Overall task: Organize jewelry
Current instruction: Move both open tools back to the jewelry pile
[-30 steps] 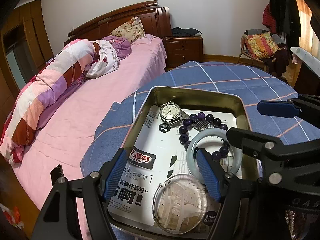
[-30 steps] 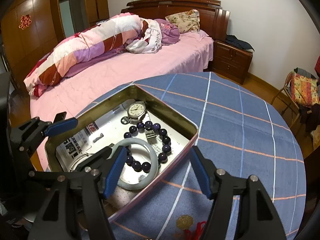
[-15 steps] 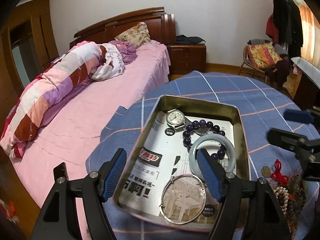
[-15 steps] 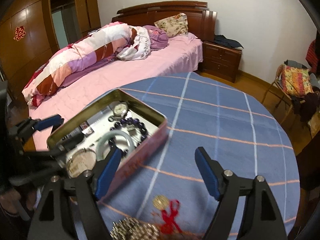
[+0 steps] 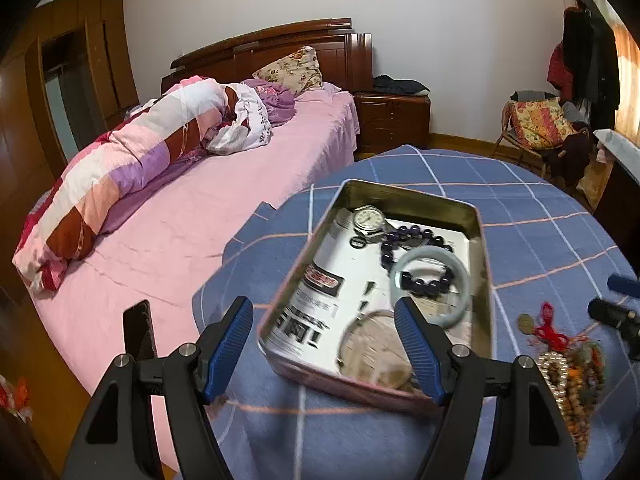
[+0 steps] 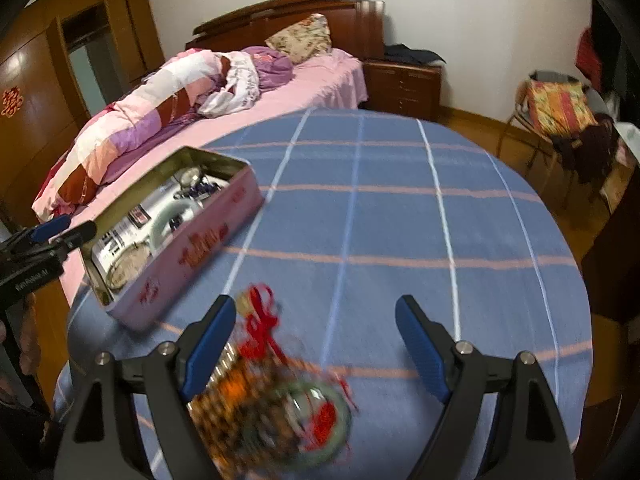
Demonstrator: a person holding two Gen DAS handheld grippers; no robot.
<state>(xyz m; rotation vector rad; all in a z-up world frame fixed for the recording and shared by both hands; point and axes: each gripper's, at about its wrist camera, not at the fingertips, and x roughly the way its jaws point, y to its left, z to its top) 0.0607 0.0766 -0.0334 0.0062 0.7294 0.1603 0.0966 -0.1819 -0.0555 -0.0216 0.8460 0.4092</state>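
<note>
A pink metal tin (image 5: 482, 264) (image 6: 208, 236) sits on the blue checked table. It holds a pale jade bangle (image 5: 460, 280), a dark purple bead bracelet (image 5: 424, 282), a watch (image 5: 368, 218) and a thin wire bangle (image 5: 376, 344). A loose pile of jewelry (image 6: 276, 404) (image 5: 568, 364) with a red knotted tassel (image 6: 260, 320) lies right of the tin. My left gripper (image 5: 324, 344) is open and empty over the tin's near end. My right gripper (image 6: 316, 344) is open and empty just above the pile.
The round table (image 6: 400, 220) has a blue checked cloth. A bed with pink sheets (image 5: 224, 208) lies left and behind it. A chair with clothes (image 5: 544, 128) stands far right. The table's near-left edge (image 5: 208, 304) drops toward the bed.
Both grippers have drawn back from the tin. The right gripper has swung right and down to the jewelry pile. The left gripper has risen and moved back, so the tin looks farther.
</note>
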